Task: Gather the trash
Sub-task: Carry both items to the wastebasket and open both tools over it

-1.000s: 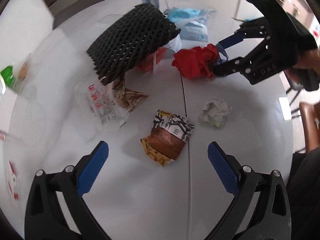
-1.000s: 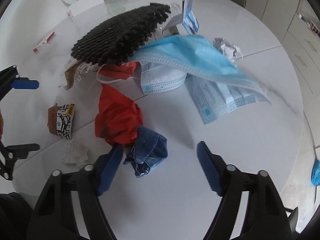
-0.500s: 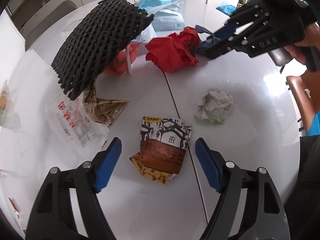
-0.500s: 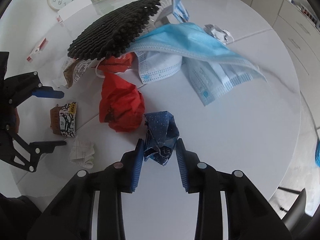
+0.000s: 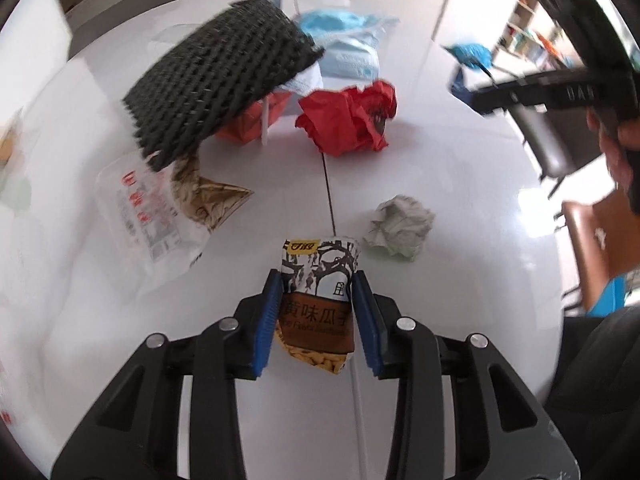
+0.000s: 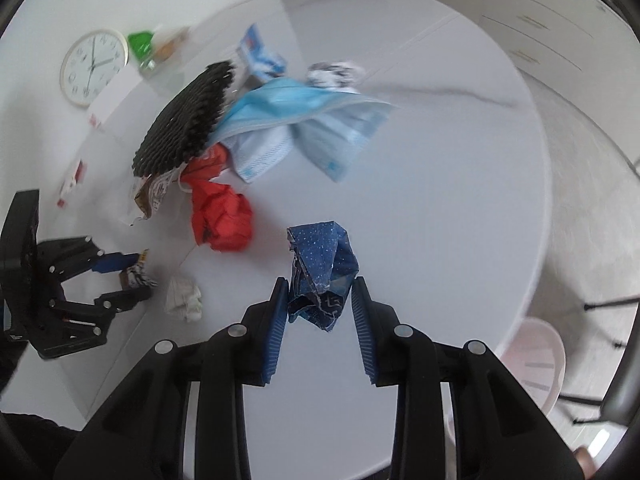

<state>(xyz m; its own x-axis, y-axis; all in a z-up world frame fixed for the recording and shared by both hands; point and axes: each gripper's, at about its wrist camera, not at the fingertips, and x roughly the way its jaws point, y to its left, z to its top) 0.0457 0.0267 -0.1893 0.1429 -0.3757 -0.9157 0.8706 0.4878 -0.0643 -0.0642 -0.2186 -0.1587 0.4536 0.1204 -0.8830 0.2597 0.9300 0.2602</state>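
Closing left gripper (image 5: 316,312) on the snack packet (image 5: 318,300) just beside the paper ball (image 5: 398,227), right gripper (image 6: 320,312) pinching the blue wrapper (image 6: 322,276) near that ball: probably light, crinkly, slippery, so squeezing mid-body.

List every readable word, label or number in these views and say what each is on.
"黄味瓜子": snack packet between the pads of the closing left claw.
Latin line beneath: too blurred.
Red print on clear bag: blurred.
Wall clock numerals: too small.
Right claw's blue wrapper: no text.
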